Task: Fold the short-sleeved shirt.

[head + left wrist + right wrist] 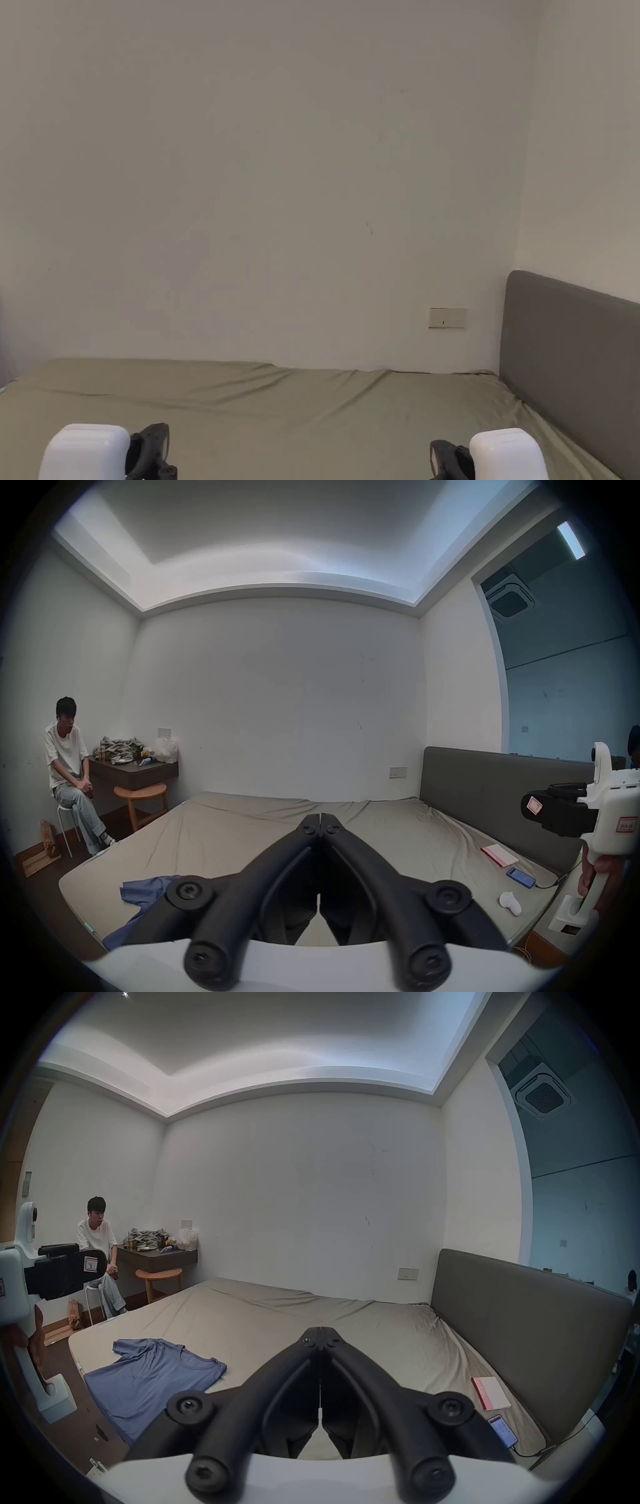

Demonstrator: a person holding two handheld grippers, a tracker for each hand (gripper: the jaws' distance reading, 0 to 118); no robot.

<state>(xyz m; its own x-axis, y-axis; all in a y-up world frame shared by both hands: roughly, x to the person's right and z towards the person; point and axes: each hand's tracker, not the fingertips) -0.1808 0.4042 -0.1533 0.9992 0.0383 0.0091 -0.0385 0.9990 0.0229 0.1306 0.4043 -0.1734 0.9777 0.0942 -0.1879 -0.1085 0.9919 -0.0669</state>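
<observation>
Both the left hand-held gripper (pixel 320 817) and the right hand-held gripper (pixel 321 1328) were closed on nothing and held above the bed (pixel 277 1314), probably because the blue shirt (pixel 152 1380) lay unfolded near its corner, not yet touched.

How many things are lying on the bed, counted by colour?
Blue: 2, the shirt and the phone
Pink and white: 1, the book
White: 1, the small cloth lump
Total: 4 on the bed
</observation>
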